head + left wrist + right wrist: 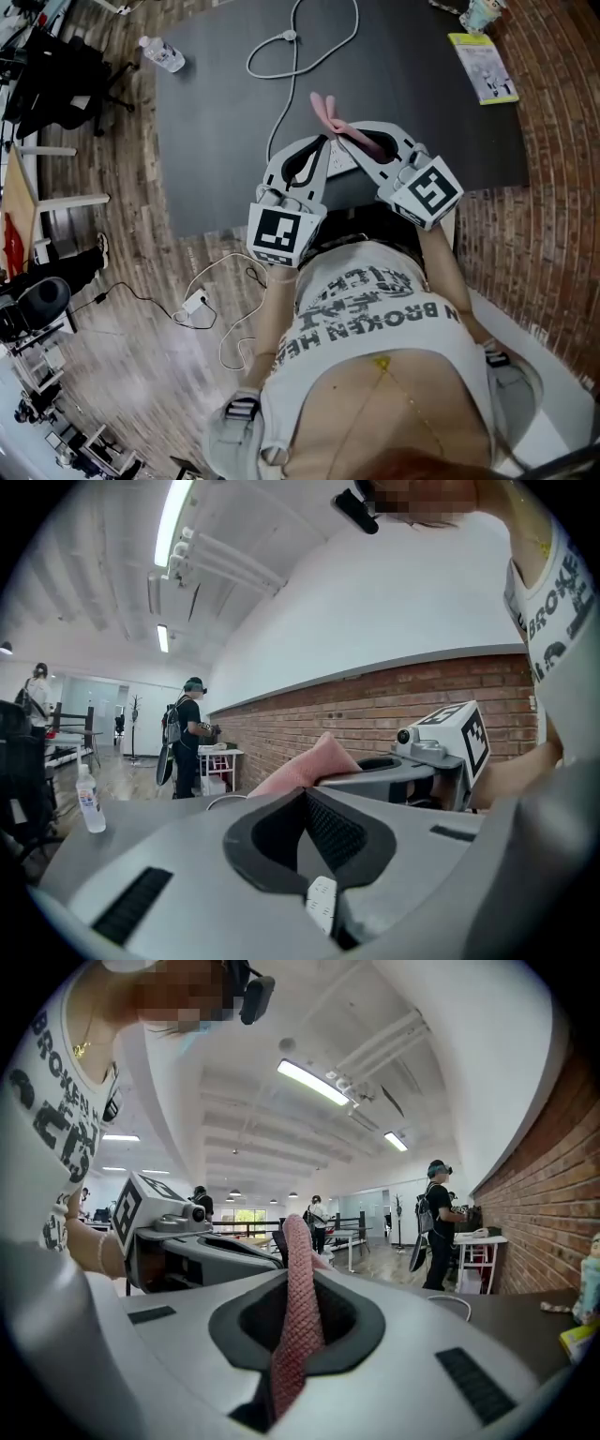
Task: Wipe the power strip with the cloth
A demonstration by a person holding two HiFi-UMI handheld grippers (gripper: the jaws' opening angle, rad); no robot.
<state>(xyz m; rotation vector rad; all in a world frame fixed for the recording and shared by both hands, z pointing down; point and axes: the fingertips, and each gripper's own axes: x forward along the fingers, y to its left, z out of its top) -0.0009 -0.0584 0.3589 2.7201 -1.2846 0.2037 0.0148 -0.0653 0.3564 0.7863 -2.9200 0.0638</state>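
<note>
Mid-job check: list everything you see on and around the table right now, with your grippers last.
table: one, dark grey, centre
cable: one, white, looped on the table's far side
water bottle: one, clear, table's far-left edge
booklet: one, green-edged, table's far right
power strip: one, white, mostly hidden between the grippers
cloth: one, pink, pinched in the right gripper
charger: one, white, with cords on the wooden floor at left
left gripper: grey, shut
right gripper: grey, shut on the cloth
</note>
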